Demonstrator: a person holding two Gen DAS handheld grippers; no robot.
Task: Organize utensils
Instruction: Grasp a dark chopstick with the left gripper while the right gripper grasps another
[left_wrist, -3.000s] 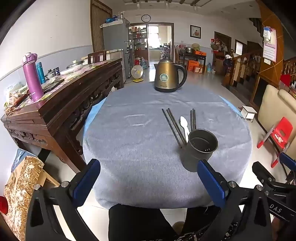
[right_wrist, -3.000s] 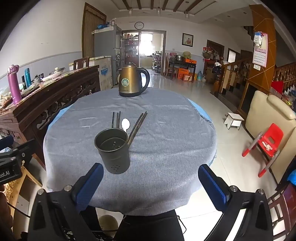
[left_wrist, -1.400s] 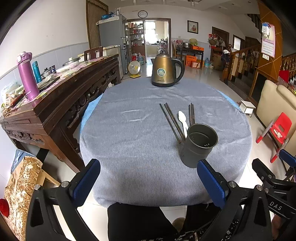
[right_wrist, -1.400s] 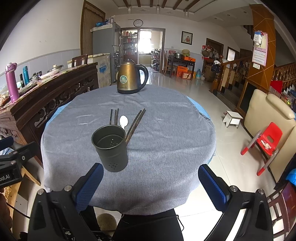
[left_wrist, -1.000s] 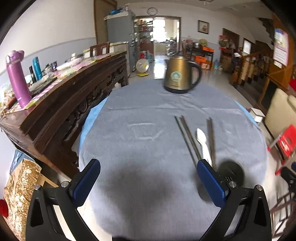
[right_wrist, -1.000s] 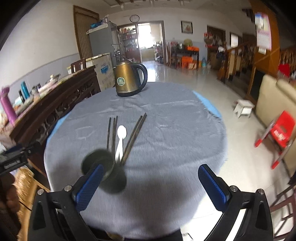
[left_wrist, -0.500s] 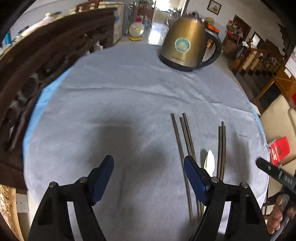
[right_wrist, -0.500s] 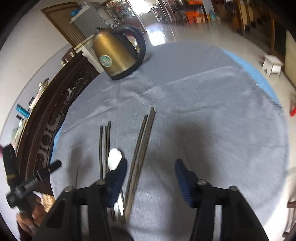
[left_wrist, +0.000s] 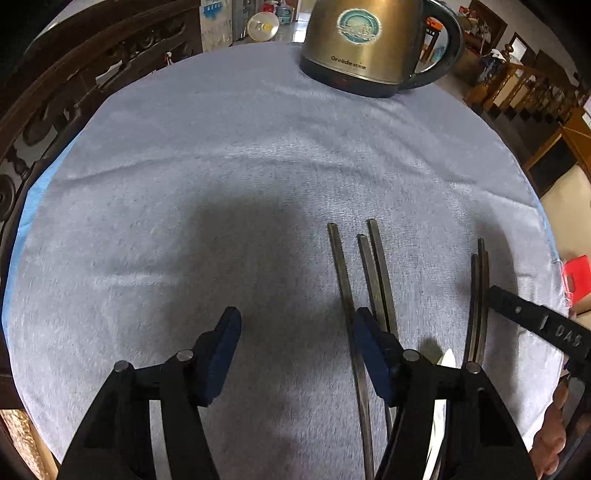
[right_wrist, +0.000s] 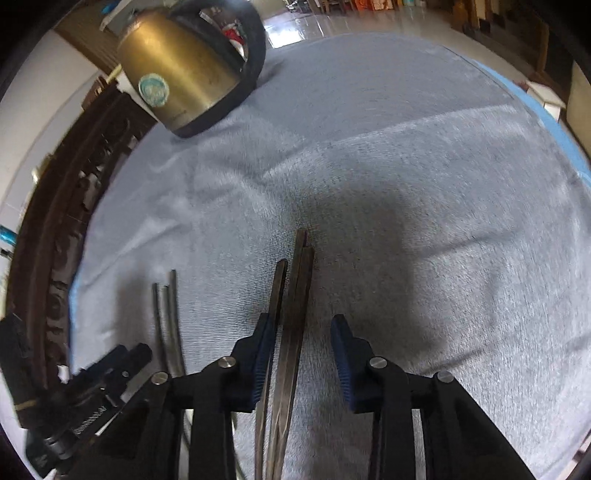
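Left wrist view gives me the round table under its grey cloth (left_wrist: 221, 155), filling nearly everything I see. At twelve o'clock on the cloth stands the brass kettle (left_wrist: 369, 40), upright, handle toward one o'clock. A dark carved sideboard (left_wrist: 74, 74) curves along the cloth's edge from nine to eleven o'clock.

My left gripper (left_wrist: 295, 354) points steeply down at the cloth, jaws closing, with only bare cloth between the blue pads. Its right-hand pad sits over the three dark chopsticks (left_wrist: 373, 266) that fan out toward one o'clock from it; I cannot tell whether it touches them. Further out, at three o'clock, lies a second dark pair (left_wrist: 478, 295), close together. Between the two groups, low at five o'clock, a sliver of the white spoon (left_wrist: 447, 360) shows behind the gripper's linkage. The other tool's black body crosses the frame at four o'clock.

From the right wrist, my right gripper (right_wrist: 303, 354) also tilts down, jaws closing. Two of the three chopsticks (right_wrist: 295, 314) run between its pads toward twelve o'clock; the third passes under the left-hand pad. The right-hand pad stands clear of them, so nothing is pinched. The thinner pair (right_wrist: 168, 317) lies at nine o'clock, the kettle (right_wrist: 184, 74) at eleven.
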